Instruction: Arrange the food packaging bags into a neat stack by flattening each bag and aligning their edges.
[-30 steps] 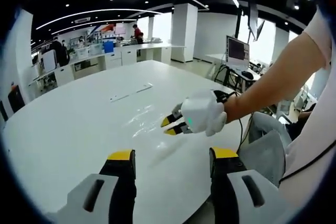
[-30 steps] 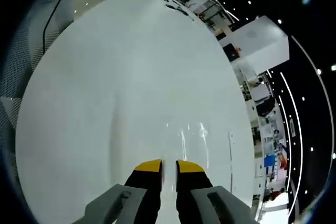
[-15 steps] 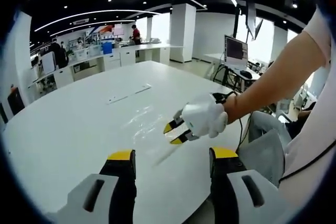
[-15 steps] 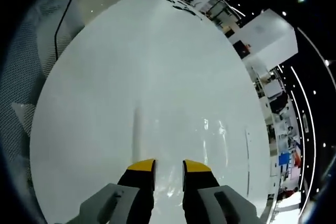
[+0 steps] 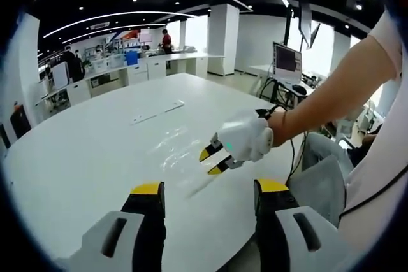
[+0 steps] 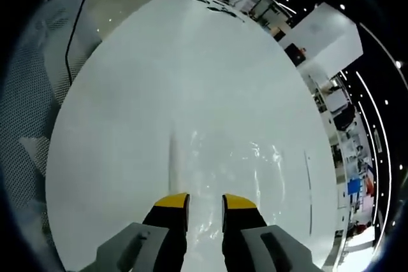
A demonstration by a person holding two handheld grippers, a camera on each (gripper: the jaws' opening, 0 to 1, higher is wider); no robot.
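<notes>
a wide white surface (image 5: 83, 157) in an open office, with clear bags (image 5: 169, 152) lying flat near its middle, hard to see apart from glints along their creases; how many, and where their edges run, cannot be told. in the left claw view, left claw (image 5: 204, 189) held back at the near edge, jaws wide apart and gripping nothing, probably kept clear to leave room for the other hand. right claw (image 5: 211, 160) reaching in from the right, gloved hand (image 5: 245, 138) around its body, yellow tips a little apart and angled down at the near side of the bags, just above or touching the film; which cannot be told. seems placed there to press the film flat or pinch an edge for aligning. in the right claw view, right claw (image 6: 204, 203) looking down along the surface, jaws narrowly parted with nothing visibly between them, shiny film (image 6: 255, 170) spread just ahead and to the right of the tips. compared with a second earlier, right claw jaws parted from nearly closed to a small gap, and right claw sitting slightly lower and nearer in the left claw view. left claw unchanged. bags in the same spot on the surface, no clear shift. a white strip (image 5: 157, 111) lying farther back on the surface, apart from the bags.
</notes>
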